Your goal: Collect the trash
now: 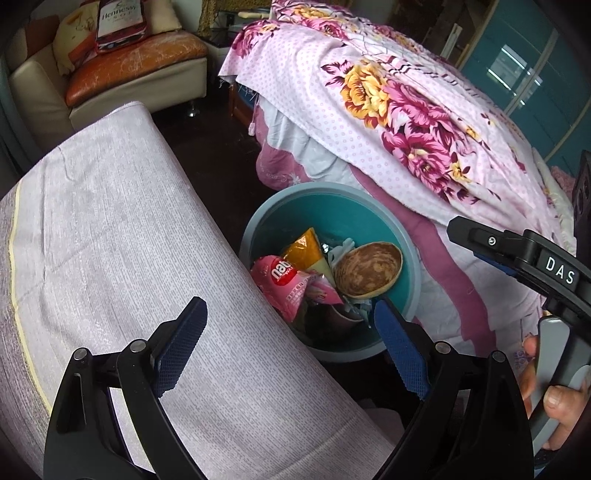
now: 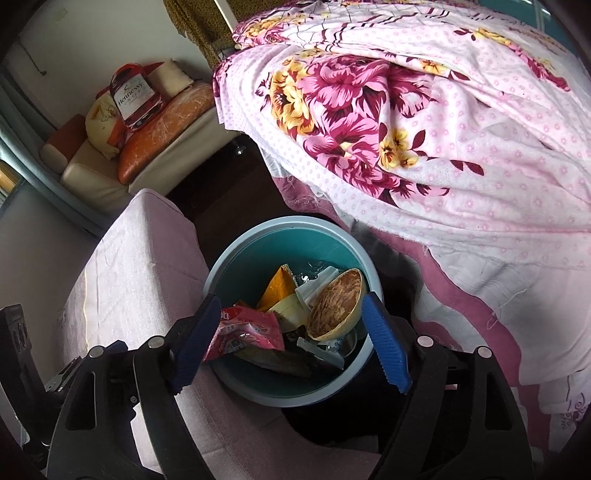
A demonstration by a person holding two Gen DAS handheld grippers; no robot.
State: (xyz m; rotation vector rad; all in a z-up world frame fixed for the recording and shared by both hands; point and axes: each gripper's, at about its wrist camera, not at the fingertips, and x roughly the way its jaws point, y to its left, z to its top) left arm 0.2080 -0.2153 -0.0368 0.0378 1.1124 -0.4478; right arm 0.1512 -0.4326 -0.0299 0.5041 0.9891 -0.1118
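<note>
A round teal bin [image 1: 280, 218] stands on the dark floor between a cloth-covered table and a bed; it also shows in the right wrist view [image 2: 258, 240]. Inside lie a pink snack wrapper [image 1: 286, 282], an orange packet [image 1: 306, 251], a brown shell-like bowl [image 1: 369, 269] and other scraps. The same wrapper [image 2: 247, 328], packet [image 2: 282, 286] and bowl [image 2: 336, 306] show in the right wrist view. My left gripper [image 1: 291, 347] is open and empty above the table edge and bin. My right gripper [image 2: 291, 336] is open and empty over the bin; it shows in the left wrist view's right side [image 1: 517, 258].
A table with pale lilac cloth [image 1: 129, 258] is left of the bin. A bed with a pink floral sheet [image 1: 406, 122] is on the right. A cream sofa [image 1: 122, 74] with cushions and a Hennessy bag [image 1: 120, 22] stands at the back.
</note>
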